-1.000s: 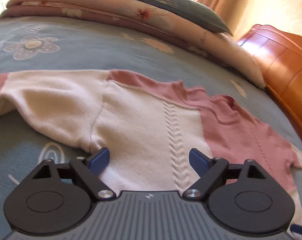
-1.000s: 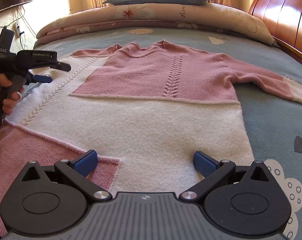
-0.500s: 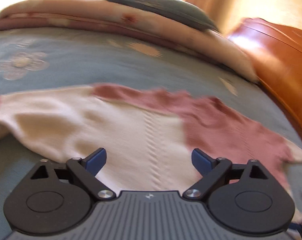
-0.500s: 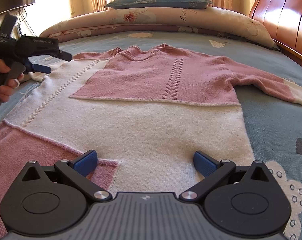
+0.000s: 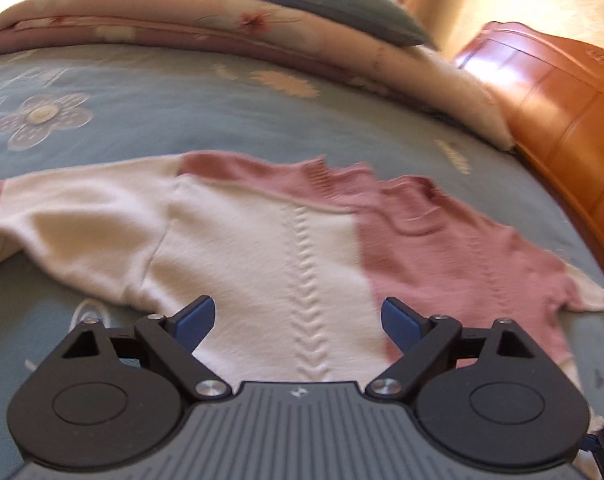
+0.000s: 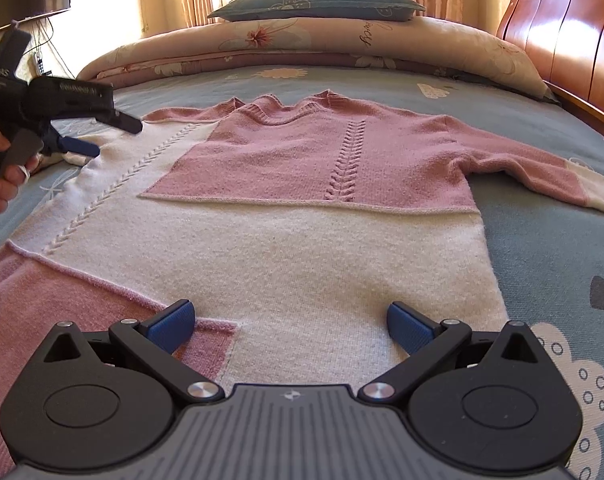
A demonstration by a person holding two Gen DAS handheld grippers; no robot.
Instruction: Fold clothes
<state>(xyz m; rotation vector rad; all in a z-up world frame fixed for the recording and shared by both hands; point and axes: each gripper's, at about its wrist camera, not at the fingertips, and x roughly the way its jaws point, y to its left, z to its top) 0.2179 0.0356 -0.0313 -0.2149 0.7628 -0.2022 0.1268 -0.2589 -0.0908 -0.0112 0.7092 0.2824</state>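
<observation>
Up comes the left tool (image 6: 98, 136) — apart, empty — right tool (image 6: 290, 326) likewise apart above the hem. Sweater (image 6: 302, 200) lies flat mid-bed: soft, limp knit — probably best pinched at a sleeve cuff.

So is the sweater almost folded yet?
Not yet. The pink and cream sweater lies spread flat on the bed, with its right sleeve stretched out to the side and no fold made. Both the left hand-held gripper and the right hand-held gripper are open and hold nothing. All the folding is left: the sleeves in, then the body over.
</observation>
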